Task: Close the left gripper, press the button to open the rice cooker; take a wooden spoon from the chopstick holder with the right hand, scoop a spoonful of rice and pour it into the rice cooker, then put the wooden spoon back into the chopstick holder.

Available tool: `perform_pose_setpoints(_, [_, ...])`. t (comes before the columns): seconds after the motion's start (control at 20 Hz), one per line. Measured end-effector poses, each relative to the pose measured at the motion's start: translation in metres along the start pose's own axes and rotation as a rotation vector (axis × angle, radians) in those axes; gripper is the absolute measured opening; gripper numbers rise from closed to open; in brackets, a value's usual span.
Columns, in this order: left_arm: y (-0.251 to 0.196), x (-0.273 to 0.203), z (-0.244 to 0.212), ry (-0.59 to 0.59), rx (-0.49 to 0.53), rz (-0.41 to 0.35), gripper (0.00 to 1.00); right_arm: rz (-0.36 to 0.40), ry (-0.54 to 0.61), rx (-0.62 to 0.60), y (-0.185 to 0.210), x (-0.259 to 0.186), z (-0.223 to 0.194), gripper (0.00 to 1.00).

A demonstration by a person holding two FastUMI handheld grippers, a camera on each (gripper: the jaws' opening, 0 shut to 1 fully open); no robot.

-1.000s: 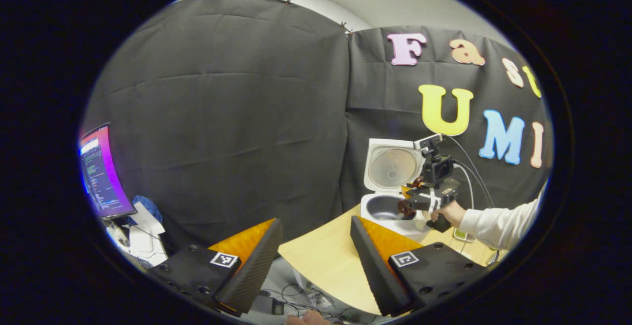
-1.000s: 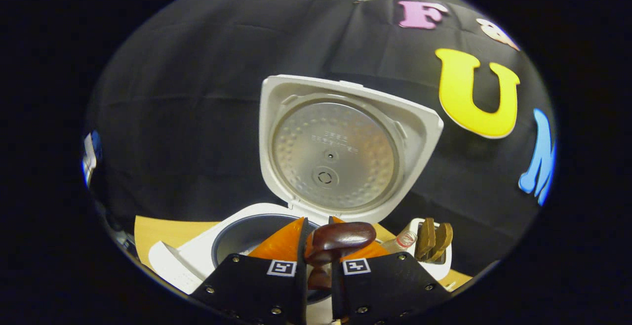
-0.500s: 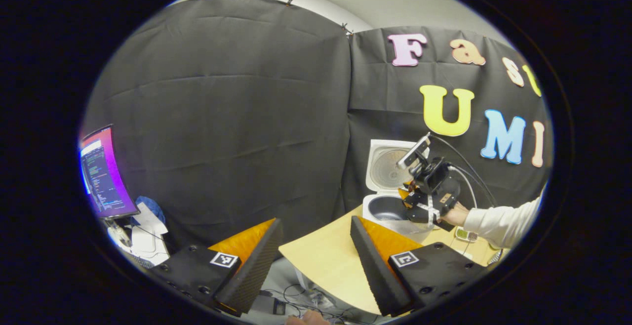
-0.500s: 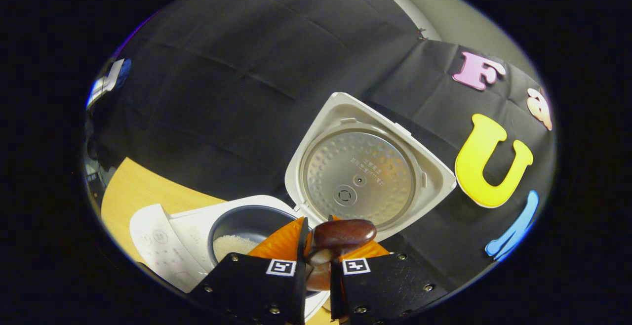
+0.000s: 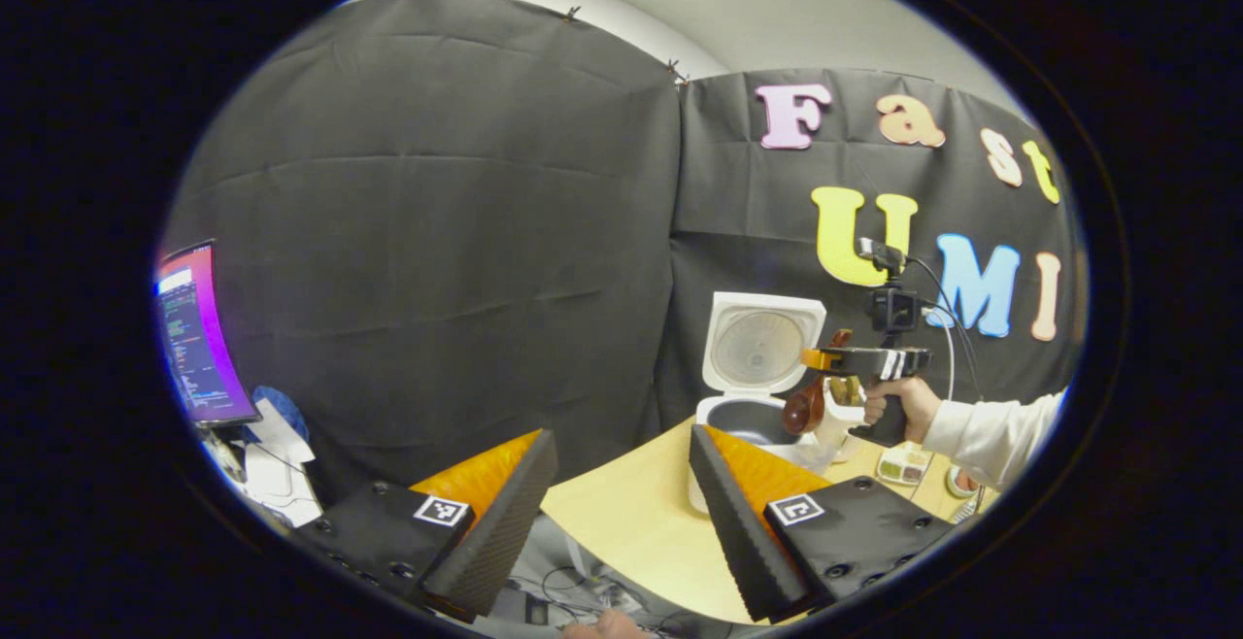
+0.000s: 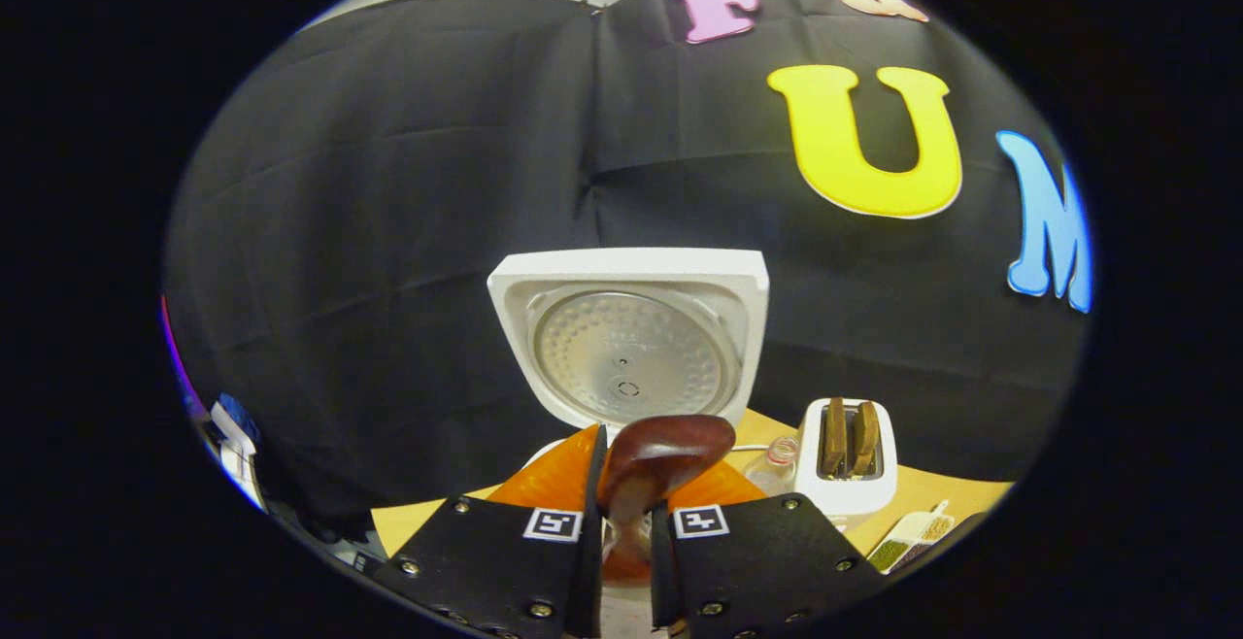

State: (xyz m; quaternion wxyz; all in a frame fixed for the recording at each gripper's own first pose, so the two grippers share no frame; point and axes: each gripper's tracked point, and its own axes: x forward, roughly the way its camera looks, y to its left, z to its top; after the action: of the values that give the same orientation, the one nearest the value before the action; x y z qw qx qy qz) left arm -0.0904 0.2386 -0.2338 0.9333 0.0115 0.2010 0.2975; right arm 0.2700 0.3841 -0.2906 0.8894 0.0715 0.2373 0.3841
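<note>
Now the right gripper [image 6: 621, 522] pinches the wooden spoon [image 6: 660, 459]; the left gripper [image 5: 617, 493] idles, spread. Judging by the open rice cooker [image 6: 631, 328], returning the spoon right to the chopstick holder [image 6: 847, 479] comes next.

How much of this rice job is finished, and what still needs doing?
The rice cooker stands with its lid up, so the button press looks done. The right gripper is clamped on the wooden spoon, held above the table near the cooker. Whether rice is in the pot cannot be seen. Left: return the spoon to the chopstick holder. The left gripper hangs open.
</note>
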Motion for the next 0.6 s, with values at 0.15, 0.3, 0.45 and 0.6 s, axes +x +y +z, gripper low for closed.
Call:
perform_pose_setpoints(0.15, [-0.003,-0.005,0.008,-0.034,-0.018,-0.059,0.94,-0.003,-0.013,0.109,-0.007,-0.038,0.019,0.20])
perform_pose_setpoints(0.3, [-0.009,-0.007,0.012,-0.064,-0.040,-0.135,0.94,-0.036,-0.032,0.223,-0.025,-0.085,0.032,0.20])
perform_pose_setpoints(0.45, [-0.028,-0.003,0.011,-0.076,-0.088,-0.236,0.94,-0.122,-0.041,0.285,-0.060,-0.146,0.033,0.20])
perform_pose_setpoints(0.6, [-0.049,0.004,0.000,-0.073,-0.125,-0.329,0.94,-0.242,-0.047,0.296,-0.106,-0.215,0.021,0.20])
